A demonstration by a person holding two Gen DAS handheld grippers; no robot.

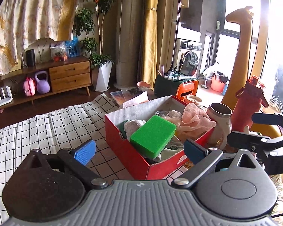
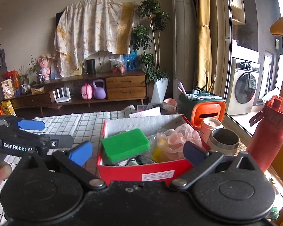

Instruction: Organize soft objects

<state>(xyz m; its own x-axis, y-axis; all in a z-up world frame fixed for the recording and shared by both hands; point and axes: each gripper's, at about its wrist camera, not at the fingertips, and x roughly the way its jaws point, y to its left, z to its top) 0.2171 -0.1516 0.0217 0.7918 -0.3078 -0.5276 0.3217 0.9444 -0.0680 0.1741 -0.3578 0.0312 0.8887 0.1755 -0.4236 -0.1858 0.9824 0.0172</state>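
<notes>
A table under a white black-grid cloth (image 1: 47,124) fills the lower left. At centre right on it sit a red box (image 1: 130,156), a steel cup (image 2: 224,141) and a red bottle (image 2: 266,139).

Both hand-held grippers, left (image 1: 139,151) and right (image 2: 137,151), gape empty.

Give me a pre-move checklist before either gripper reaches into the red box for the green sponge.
1. Left gripper open and empty: ok.
2. Right gripper open and empty: ok.
3. Green sponge on top of the pile, nothing covering it: ok.
4. Red box open, no lid in the way: ok.
5. Pink mesh puff apart from the sponge: ok.
6. What lies beneath the sponge: cannot tell.
</notes>
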